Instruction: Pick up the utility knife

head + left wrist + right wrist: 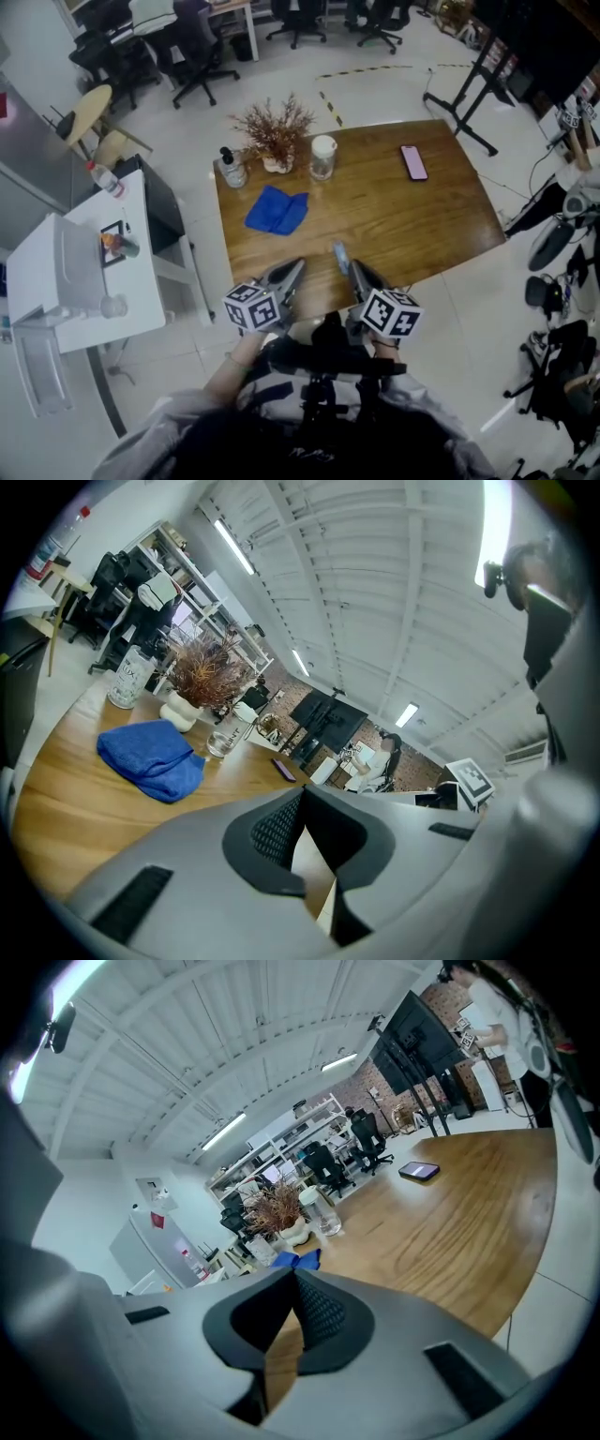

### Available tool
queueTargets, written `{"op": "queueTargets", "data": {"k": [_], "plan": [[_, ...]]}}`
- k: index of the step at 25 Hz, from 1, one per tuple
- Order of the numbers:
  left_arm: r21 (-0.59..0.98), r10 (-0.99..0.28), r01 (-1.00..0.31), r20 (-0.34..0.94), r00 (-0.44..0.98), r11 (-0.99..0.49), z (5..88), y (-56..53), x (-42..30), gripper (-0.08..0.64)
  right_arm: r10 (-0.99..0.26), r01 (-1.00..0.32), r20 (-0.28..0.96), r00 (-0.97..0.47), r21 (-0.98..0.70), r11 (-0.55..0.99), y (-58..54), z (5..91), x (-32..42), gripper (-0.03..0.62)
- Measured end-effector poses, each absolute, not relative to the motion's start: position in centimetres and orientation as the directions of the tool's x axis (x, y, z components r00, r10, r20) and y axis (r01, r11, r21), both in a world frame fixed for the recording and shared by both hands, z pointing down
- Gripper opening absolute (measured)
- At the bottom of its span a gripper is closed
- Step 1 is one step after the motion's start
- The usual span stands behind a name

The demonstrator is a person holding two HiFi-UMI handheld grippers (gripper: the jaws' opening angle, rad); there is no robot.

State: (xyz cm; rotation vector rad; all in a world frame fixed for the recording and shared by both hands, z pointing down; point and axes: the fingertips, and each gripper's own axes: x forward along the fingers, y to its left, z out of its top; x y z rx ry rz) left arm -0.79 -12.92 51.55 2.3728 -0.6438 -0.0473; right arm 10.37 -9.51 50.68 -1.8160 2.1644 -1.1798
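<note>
A marker cube (251,307) tops each smooth grey gripper. The left tongs (297,265) are closed. In the left gripper view a dimpled black pad (277,829) meets a plain one at the tips, and a thin wedge of wood shows in the slit nearer the camera. The right tongs (354,268) are closed the same way, tip to tip, in the right gripper view.

The knife (339,255), a slim grey-blue bar, shows only in the head view. It is over the near edge of the worktop (441,220), right at the tip of the right tongs, and runs on ahead of it. I cannot tell whether the tips pinch its end, because the right gripper view gives nothing I can read as the knife.

The worktop is a brown rectangle of grained wood. Further in lies a soft, folded blue cloth (277,212), which both gripper views also catch. Behind it stand three things in a row:
- a clear pump bottle (232,169)
- a twiggy, rust-brown dried plant (275,127) in a white pot
- a clear cup (322,157) with a white lid; only the left gripper view shows the print on its side

A flat dark phone (413,161) lies apart, towards the far right corner. Black office chairs (202,56) stand on the pale floor beyond.
</note>
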Motion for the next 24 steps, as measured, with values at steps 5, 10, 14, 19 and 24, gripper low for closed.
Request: {"op": "queueTargets", "data": {"k": [5,10,14,19,24], "plan": [[0.619,-0.473,-0.441,0.125,0.872,-0.650,51.37,-12.87,-1.07,0.006,-0.859,-0.819,0.407,-0.311,-0.573,0.025,-9.50,50.57,9.76,0.012],[0.622,-0.488,-0.453,0.127,0.863,-0.638,51.45,-12.85,-1.26,0.006,-0.849,-0.824,0.417,-0.324,-0.565,0.037,-9.41,50.88,9.57,0.012],[0.623,-0.498,-0.461,0.129,0.858,-0.632,51.56,-12.87,-1.38,0.006,-0.845,-0.825,0.420,-0.332,-0.563,0.044,-9.44,51.00,9.50,0.012],[0.625,-0.507,-0.469,0.134,0.852,-0.624,51.65,-12.81,-1.45,0.007,-0.838,-0.826,0.430,-0.337,-0.561,0.045,-9.25,51.17,9.57,0.012],[0.626,-0.506,-0.472,0.141,0.851,-0.621,51.80,-12.61,-1.22,0.006,-0.836,-0.825,0.430,-0.342,-0.563,0.049,-9.18,51.08,9.70,0.012]]}}
